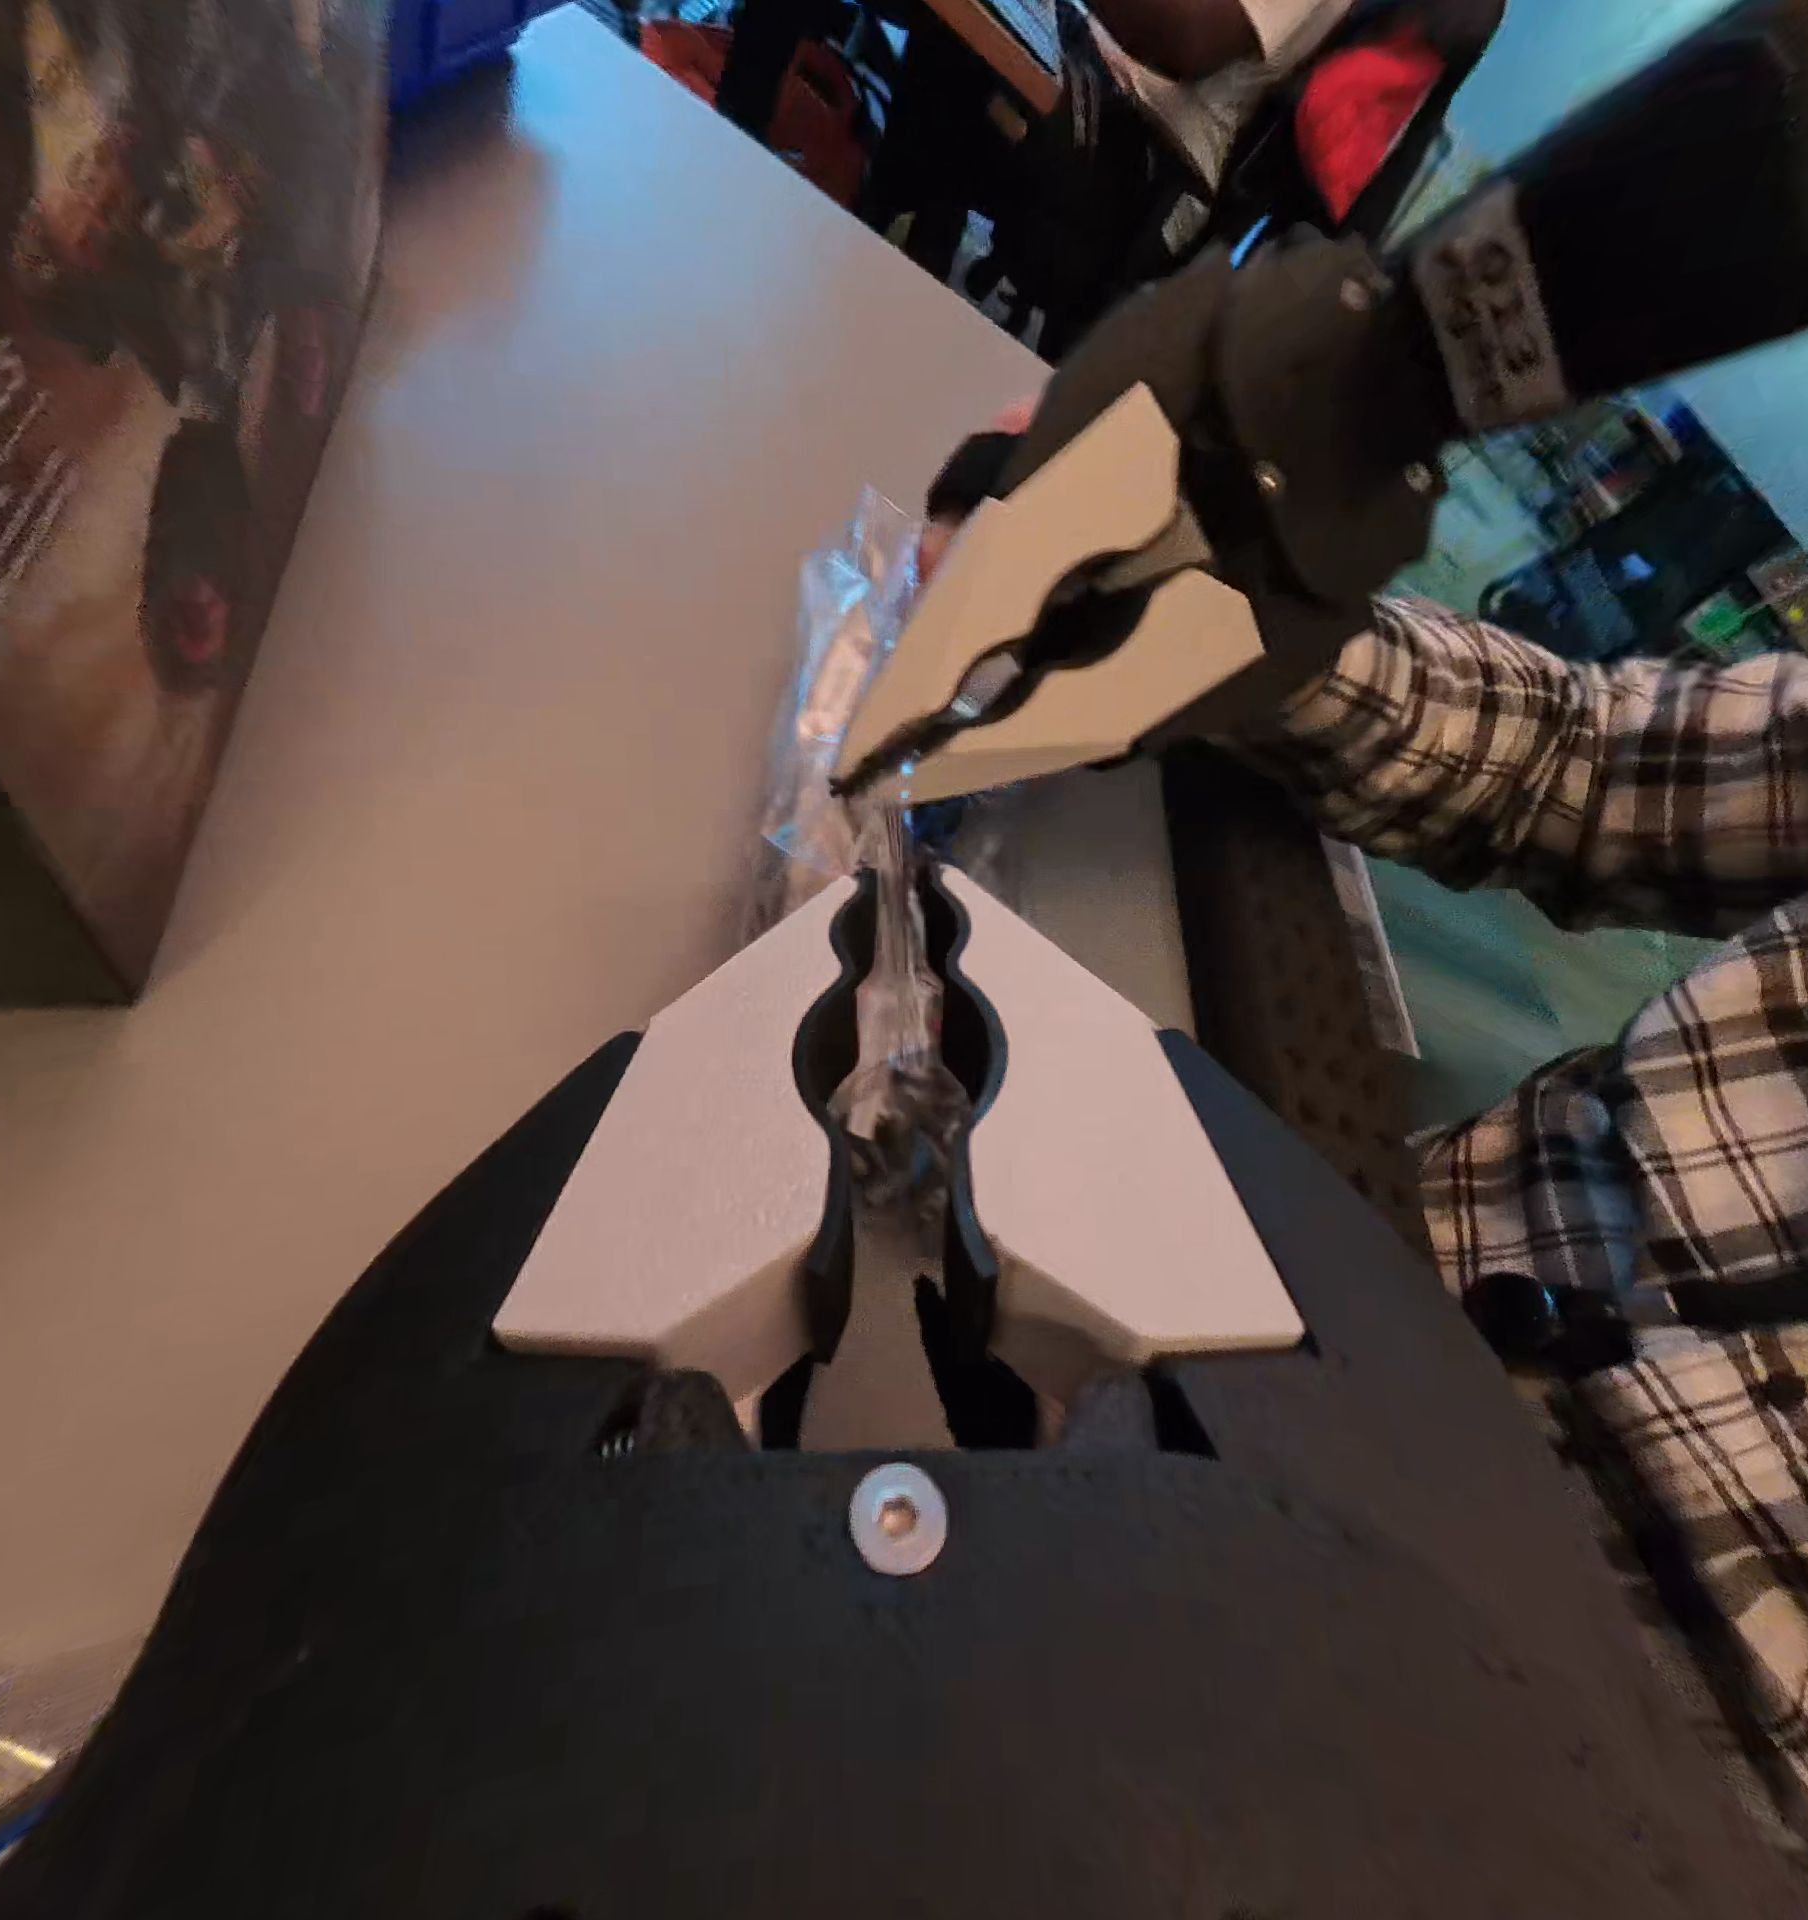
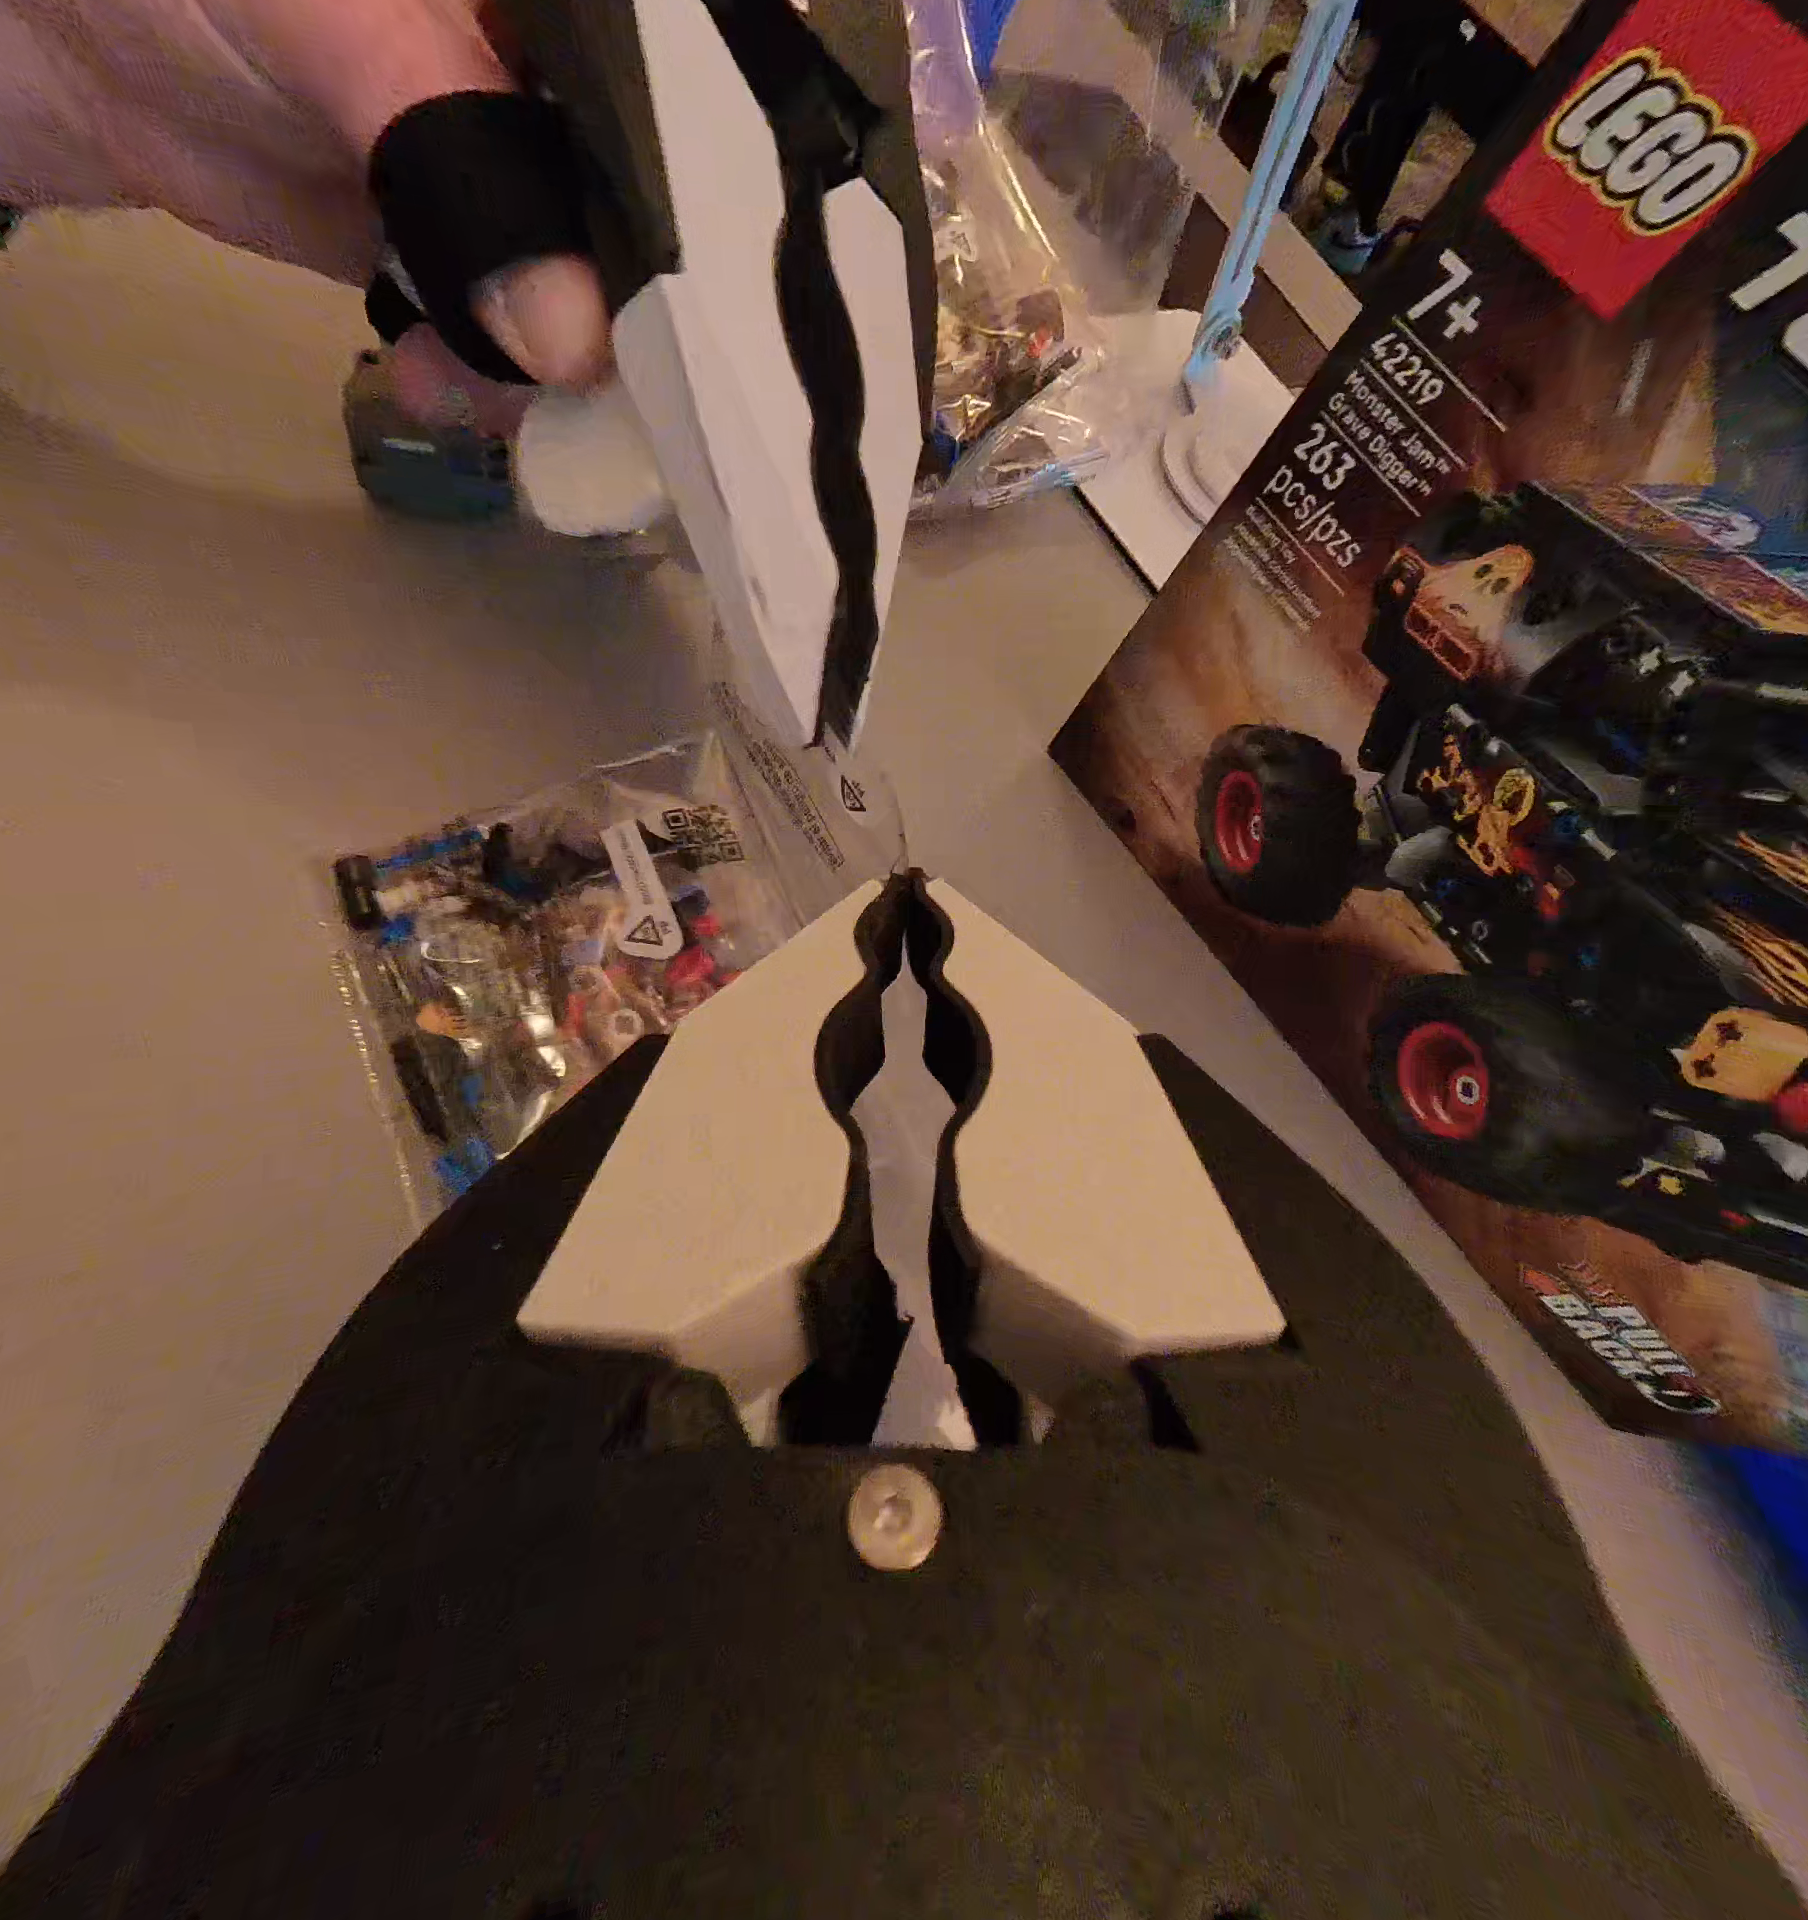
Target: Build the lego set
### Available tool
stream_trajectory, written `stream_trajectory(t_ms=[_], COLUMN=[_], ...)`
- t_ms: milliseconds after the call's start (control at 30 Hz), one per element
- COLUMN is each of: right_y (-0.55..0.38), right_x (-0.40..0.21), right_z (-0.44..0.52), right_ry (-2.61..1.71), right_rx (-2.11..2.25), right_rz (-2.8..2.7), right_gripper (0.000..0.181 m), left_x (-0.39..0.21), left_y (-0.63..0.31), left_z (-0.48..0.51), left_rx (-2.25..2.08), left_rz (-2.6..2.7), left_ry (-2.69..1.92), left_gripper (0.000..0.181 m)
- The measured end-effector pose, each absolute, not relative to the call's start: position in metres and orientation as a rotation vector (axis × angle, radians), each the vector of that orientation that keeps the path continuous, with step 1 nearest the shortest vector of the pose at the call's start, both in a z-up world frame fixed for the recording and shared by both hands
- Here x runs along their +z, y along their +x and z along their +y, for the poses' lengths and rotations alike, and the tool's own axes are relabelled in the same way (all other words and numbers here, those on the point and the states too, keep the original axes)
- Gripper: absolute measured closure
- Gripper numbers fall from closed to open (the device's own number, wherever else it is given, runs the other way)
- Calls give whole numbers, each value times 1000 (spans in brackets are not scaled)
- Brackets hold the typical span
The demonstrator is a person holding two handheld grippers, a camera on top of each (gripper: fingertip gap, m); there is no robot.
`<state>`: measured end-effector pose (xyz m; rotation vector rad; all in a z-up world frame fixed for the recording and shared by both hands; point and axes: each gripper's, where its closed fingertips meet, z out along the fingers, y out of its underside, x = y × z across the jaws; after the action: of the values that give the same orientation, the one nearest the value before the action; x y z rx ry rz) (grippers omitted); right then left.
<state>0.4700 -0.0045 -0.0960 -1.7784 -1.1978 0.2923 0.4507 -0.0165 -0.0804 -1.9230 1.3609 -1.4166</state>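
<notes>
A clear plastic bag of small lego pieces lies on the pale table, with one corner lifted. My right gripper is shut on that corner. My left gripper comes down from above and is shut on the same edge, right beside it. In the left wrist view my left gripper pinches the bag's clear film, which runs back between its fingers. The right gripper grips the film just beyond its tips. The lego set's box stands to the right.
The box also shows at the left of the left wrist view. More clear bags of parts lie at the back, by a white stand with a light blue arm. A small dark grey block sits below a gloved hand. The tips of both grippers are at nearly the same place.
</notes>
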Motion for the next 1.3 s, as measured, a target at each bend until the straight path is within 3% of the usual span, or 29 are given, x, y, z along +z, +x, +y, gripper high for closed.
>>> stream_trajectory(t_ms=[233, 433, 533, 700, 967, 1300], right_y=[473, 461, 453, 449, 449, 458], right_x=[-93, -73, -78, -77, -76, -106], right_z=[-12, -17, -16, -17, -17, 2], right_ry=[-1775, -1711, -1713, -1726, -1723, -1672], right_rx=[309, 249, 238, 315, 351, -235], right_rz=[-1254, -1339, -1411, -1405, -1367, -1408], right_gripper=[181, 165, 181, 181, 181, 181], left_x=[-85, -85, -85, -74, -75, -109], left_y=[447, 451, 452, 452, 453, 464], left_z=[-20, -25, -28, -26, -21, 3], left_rx=[-1368, -1318, -1272, -1301, -1324, -1240], left_rz=[1427, 1490, 1531, 1496, 1437, 1246], left_ry=[-1879, -1858, -1844, -1778, -1802, -2054], left_gripper=[181, 181, 181, 176, 181, 181])
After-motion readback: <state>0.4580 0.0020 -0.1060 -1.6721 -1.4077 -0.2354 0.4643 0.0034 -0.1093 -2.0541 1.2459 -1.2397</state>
